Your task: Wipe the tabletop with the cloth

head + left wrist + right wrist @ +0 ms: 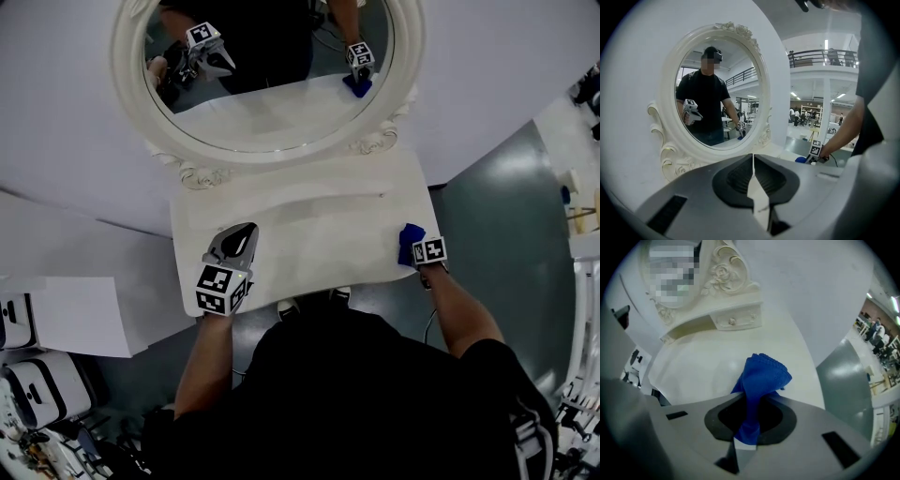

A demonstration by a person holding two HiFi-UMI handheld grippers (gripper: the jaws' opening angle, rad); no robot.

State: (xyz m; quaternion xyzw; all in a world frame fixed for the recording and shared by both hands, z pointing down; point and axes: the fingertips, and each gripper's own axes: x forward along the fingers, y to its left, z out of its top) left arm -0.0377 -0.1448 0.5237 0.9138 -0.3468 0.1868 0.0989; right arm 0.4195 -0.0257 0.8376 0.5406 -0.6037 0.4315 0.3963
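A blue cloth point(409, 242) sits bunched at the right end of the white tabletop point(319, 234), close to its front corner. My right gripper point(416, 251) is shut on the blue cloth point(761, 375), which sticks up out of the jaws as a folded wad over the tabletop point(698, 366). My left gripper point(247, 231) hovers over the left front of the table, shut with nothing in it. In the left gripper view its jaws point(753, 161) meet in a thin line. The right gripper point(814, 151) and cloth point(801, 160) show beyond them.
An oval mirror point(267, 75) in a carved white frame stands at the back of the table, with a small drawer point(736, 320) beneath it. Grey-green floor point(511, 206) lies past the right edge. White sheets point(75, 314) and devices point(42, 384) lie at the left.
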